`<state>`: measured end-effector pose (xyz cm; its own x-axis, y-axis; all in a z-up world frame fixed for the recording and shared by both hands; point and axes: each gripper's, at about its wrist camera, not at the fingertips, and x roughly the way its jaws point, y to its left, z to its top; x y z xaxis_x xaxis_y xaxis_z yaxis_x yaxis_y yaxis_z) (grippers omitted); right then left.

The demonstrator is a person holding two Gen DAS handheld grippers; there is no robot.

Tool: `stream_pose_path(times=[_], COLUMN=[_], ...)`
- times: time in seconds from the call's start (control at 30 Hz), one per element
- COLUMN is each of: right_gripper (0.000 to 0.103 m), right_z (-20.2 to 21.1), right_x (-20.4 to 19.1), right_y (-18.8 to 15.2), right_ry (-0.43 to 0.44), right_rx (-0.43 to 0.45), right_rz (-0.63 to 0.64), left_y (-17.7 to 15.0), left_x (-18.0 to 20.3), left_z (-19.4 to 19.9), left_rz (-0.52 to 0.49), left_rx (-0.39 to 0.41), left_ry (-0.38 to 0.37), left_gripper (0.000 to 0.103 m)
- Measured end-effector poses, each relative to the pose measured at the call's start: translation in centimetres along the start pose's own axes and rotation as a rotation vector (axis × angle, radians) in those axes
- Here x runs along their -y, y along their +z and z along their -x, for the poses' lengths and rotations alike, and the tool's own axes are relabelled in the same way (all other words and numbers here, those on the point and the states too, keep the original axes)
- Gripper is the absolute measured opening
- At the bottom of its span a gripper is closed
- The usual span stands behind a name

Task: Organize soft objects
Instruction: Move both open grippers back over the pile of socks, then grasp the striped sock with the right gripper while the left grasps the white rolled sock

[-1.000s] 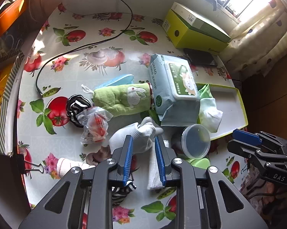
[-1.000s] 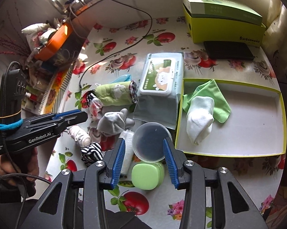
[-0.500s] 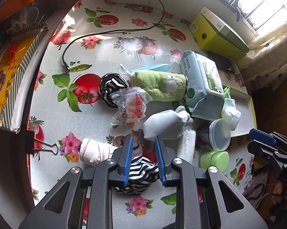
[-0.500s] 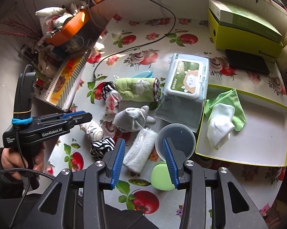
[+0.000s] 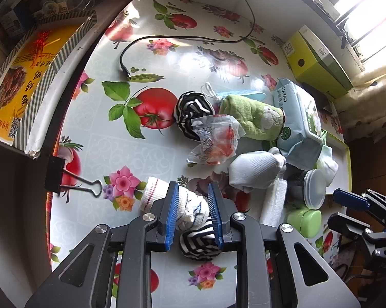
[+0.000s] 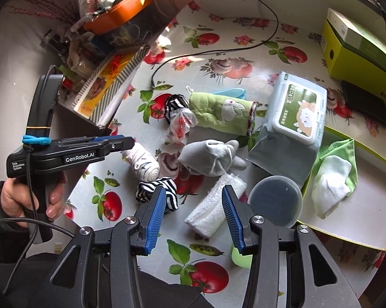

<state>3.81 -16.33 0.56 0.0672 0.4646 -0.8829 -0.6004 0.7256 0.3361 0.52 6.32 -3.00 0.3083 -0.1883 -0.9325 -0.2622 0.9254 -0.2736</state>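
Note:
My left gripper [image 5: 193,190] hangs open over a rolled white sock [image 5: 190,209] with red stripes, and its pads are not pressing on it. A black-and-white striped sock [image 5: 198,241] lies just below that. In the right wrist view the left gripper [image 6: 121,141] hovers above the same white sock [image 6: 144,164]. My right gripper [image 6: 193,190] is above a folded white cloth [image 6: 213,208]. Its jaws are opening and grip nothing. A grey-white sock bundle [image 6: 208,159] and a green rabbit towel [image 6: 223,113] lie behind the cloth. The yellow-green tray [image 6: 359,225] holds a white sock [image 6: 331,182] and a green cloth [image 6: 344,148].
A round lidded tub [image 6: 275,202] and a small green case [image 5: 304,222] sit beside the tray. A wipes pack [image 6: 295,110], a crumpled plastic bag [image 6: 179,125] and a second striped sock [image 6: 175,105] crowd the middle. A black cable [image 6: 218,51] crosses the back. A binder clip [image 5: 72,184] marks the left edge.
Both grippers have slid left across the table. The left went from the grey-white bundle to the rolled white sock and sank. The right left the tub for the folded cloth, jaws slightly wider.

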Motion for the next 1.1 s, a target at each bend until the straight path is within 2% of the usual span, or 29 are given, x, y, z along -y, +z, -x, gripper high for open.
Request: stream_pose_path(times=[0.43,0.73,0.8,0.87,0.97,1.1], right_gripper=[0.051,0.052,0.048,0.018,0.012,0.012], right_z=[-8.6,-14.9,-15.4,-15.4,-14.6,-12.3], right_x=[-4.8,-6.4,-6.5,-6.5,-6.2,-5.5], right_y=[0.5,-0.5,-0.7,-0.7,-0.5,0.3], right_ry=[0.064,0.006,-0.020,-0.014,-0.029,-0.036], right_rx=[-0.187,-0.329,-0.331,-0.333,-0.307,-0.253], right_rz=[0.191,0.283,0.300,0.305,0.300,0.273], left_y=[-1.5,-2.7,-2.8,-2.7,-2.5,-2.1], left_x=[-3.9,-5.9,-6.1,-6.1,-5.8,-5.3], left_z=[-0.1,-0.6,-0.8,-1.1,-1.6,-2.4], left_rz=[0.102,0.173,0.183,0.188,0.204,0.231], left_rx=[-0.006,-0.020,-0.028,-0.035,-0.047,-0.069], left_ry=[0.010,-0.019,-0.027,-0.043,-0.078,-0.113], left_gripper=[0.025,0.025,0.025,0.032,0.037,0.040])
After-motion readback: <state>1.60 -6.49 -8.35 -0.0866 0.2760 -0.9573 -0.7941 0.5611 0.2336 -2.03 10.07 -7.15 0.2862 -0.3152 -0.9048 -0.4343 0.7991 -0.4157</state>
